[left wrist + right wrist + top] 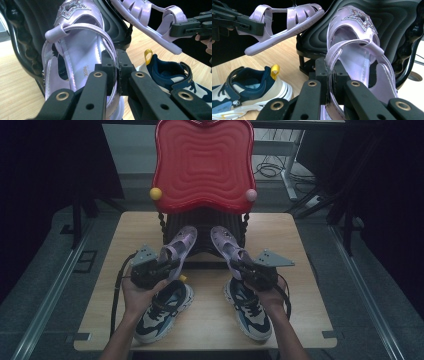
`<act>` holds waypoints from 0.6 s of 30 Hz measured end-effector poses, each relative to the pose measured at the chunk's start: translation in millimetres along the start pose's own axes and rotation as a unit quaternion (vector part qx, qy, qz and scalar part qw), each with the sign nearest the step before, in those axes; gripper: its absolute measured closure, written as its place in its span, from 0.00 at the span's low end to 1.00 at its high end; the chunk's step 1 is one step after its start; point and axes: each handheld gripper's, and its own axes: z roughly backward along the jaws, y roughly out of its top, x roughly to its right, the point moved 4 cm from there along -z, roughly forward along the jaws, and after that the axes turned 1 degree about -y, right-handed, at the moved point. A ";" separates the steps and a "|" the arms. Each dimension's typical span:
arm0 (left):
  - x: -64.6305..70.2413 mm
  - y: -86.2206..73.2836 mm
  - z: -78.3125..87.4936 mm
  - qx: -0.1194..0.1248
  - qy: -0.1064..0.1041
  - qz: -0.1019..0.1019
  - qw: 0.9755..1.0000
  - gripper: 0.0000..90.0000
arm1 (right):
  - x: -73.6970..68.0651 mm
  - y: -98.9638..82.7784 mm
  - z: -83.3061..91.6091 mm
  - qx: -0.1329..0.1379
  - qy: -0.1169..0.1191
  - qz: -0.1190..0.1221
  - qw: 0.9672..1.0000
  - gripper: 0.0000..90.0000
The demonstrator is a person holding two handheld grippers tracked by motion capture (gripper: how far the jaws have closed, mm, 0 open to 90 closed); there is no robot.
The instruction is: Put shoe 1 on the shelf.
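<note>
Currently both tongs clamp lilac sandals: left tongs [167, 265] on left sandal [179, 245], right tongs [239, 266] on right sandal [226, 245]. Light, glossy, likely slippery; heel straps pinch best.

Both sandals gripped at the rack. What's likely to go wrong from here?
1. The left gripper is shut on only a thin heel strap of the left sandal; the strap could slip out or the shoe swing.
2. The right gripper pinches the right sandal the same way, so it may twist as it moves.
3. The sneakers lie right under both hands; a dropped sandal would probably land on them.
</note>
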 end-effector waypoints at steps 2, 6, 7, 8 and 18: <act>0.0 1.8 -3.0 -0.001 0.001 -0.002 1.000 0.97 | 0.7 0.7 -2.7 0.001 -0.001 0.001 1.000 0.96; 0.2 6.2 -8.0 -0.002 0.000 -0.007 1.000 0.97 | 1.1 2.3 -7.2 -0.001 -0.002 0.000 1.000 0.96; 0.3 7.2 -9.2 -0.002 0.001 -0.006 1.000 0.97 | 1.1 2.7 -8.2 -0.001 -0.002 -0.002 1.000 0.96; 0.0 8.1 -10.4 -0.002 0.001 -0.007 1.000 0.97 | 1.6 3.4 -9.1 -0.001 -0.003 -0.001 1.000 0.96; -4.7 12.9 -20.7 0.002 0.007 -0.004 1.000 0.97 | 2.9 9.1 -18.0 0.002 -0.007 -0.005 1.000 0.96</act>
